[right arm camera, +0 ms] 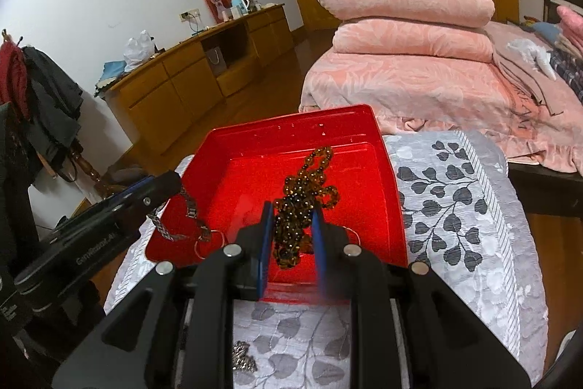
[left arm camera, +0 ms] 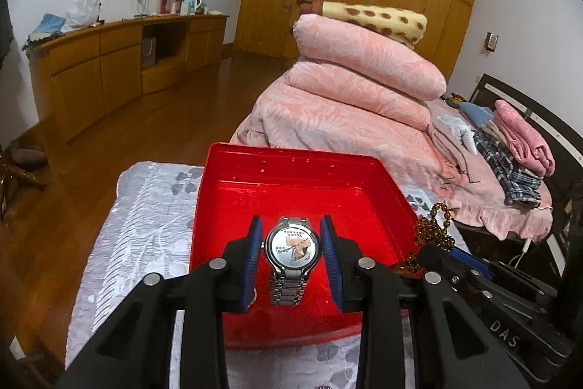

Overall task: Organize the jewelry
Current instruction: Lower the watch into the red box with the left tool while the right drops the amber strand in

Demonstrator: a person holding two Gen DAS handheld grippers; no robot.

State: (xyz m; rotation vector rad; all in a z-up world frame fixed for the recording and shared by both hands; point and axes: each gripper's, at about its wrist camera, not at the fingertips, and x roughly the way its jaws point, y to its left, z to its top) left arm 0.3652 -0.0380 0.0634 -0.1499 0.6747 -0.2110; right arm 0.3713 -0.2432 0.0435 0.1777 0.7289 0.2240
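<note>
My left gripper clamps a silver wristwatch; my right gripper pinches amber beads. Both hang over the red tray, probably plastic, on grey leaf-print cloth. Pink bedding at one o'clock.

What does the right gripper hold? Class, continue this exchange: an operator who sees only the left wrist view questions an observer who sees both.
Observer: The right gripper is shut on a bunched brown bead necklace above the red plastic tray.
Operator: How does my watch's strap hang?
Observer: The silver metal wristwatch trails its link strap in a loop by the tray's left rim.
Operator: Anything lying on the cloth?
Observer: A small silver chain, nearer than the tray.
</note>
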